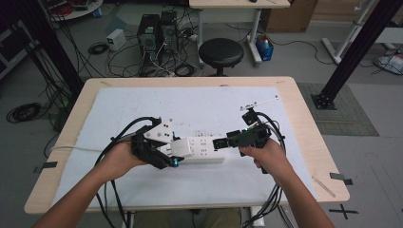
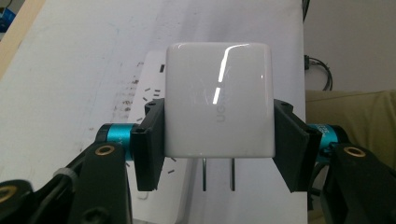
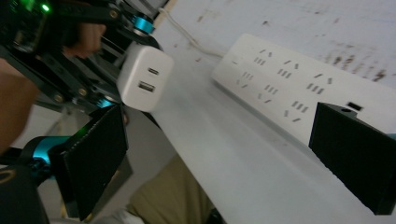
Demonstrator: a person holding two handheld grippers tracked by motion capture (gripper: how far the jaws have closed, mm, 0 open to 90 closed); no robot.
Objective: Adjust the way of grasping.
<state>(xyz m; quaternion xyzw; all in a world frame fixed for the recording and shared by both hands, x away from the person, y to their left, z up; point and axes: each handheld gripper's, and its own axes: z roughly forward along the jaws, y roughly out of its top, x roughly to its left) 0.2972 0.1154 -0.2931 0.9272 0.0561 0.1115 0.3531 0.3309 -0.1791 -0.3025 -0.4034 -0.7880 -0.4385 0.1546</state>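
Observation:
A white USB charger [image 2: 218, 107] sits between the jaws of my left gripper [image 2: 219, 140], which is shut on its sides; its two metal prongs [image 2: 217, 173] point back at the camera. In the high view the left gripper [image 1: 177, 149] holds the charger [image 1: 182, 147] at the left end of a white power strip [image 1: 205, 149] lying on the cloth. My right gripper [image 1: 223, 142] is at the strip's right end. Its jaws stand wide apart in the right gripper view, open [image 3: 224, 158], one jaw overlapping the power strip [image 3: 289, 88]. The charger [image 3: 142, 77] shows its two ports there.
A white cloth [image 1: 190, 109] covers the wooden table [image 1: 304, 118]. A thin white rod [image 1: 259, 102] lies at the back right. The strip's cord [image 1: 71, 148] runs off the left edge. Beyond the table stand a black stool [image 1: 221, 52], computer towers [image 1: 157, 33] and floor cables.

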